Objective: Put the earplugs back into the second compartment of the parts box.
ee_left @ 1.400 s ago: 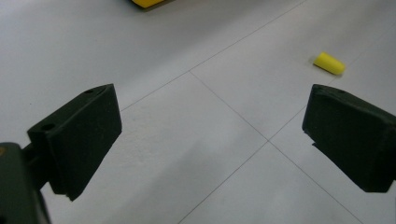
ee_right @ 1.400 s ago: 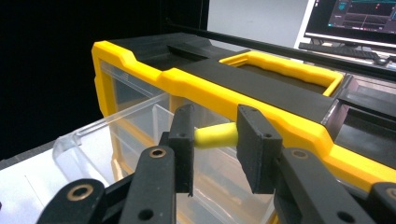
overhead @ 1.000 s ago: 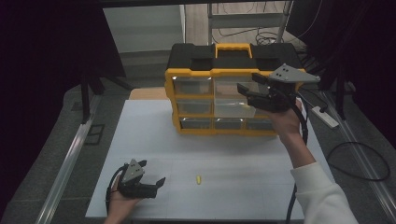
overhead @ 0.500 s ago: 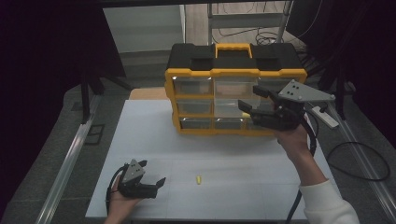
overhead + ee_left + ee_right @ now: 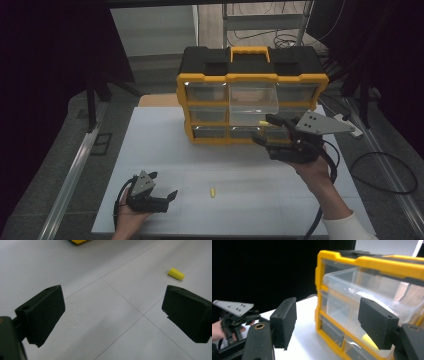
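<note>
This looks like a lab or test room set up for recording, not a home. A plain white table (image 5: 165,145) stands inside a frame of metal rails (image 5: 75,165), with black curtains (image 5: 55,45) hung on both sides. Loose cables (image 5: 385,172) trail over the grey floor (image 5: 45,150) at the right and coil behind the table. A yellow and black drawer box (image 5: 252,77) of the workshop kind stands on the table.

The pulled-out clear drawer (image 5: 362,302) is blurred, its yellow contents (image 5: 368,341) partly hidden.
</note>
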{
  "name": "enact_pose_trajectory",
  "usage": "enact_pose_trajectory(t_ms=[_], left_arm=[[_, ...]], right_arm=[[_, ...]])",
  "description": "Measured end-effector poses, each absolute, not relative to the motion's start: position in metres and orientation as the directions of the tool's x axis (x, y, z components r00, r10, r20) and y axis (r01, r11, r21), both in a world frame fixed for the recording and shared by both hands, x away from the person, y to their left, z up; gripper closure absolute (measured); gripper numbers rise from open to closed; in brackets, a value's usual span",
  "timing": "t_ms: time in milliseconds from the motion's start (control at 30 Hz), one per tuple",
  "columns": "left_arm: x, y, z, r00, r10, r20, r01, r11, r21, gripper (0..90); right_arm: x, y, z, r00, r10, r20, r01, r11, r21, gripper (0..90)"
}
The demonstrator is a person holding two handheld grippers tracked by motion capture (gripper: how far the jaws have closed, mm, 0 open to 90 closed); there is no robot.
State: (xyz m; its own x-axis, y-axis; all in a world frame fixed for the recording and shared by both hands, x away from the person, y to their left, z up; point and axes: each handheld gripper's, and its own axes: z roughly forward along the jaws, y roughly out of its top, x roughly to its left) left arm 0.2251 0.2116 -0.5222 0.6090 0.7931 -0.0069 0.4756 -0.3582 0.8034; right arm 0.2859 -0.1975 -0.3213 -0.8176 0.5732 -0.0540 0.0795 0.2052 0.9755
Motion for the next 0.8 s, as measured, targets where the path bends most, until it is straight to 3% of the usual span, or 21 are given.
enact_pose_trajectory(t_ms=[800], left_arm=[[0.225, 0.211, -0.522, 0.608, 0.794, -0.008, 0.475, -0.356, 0.805, 4.8]], right_arm=[[0.280, -0.154, -0.383, -0.892, 0.451, -0.009, 0.168, 0.351, 0.921, 31.6]])
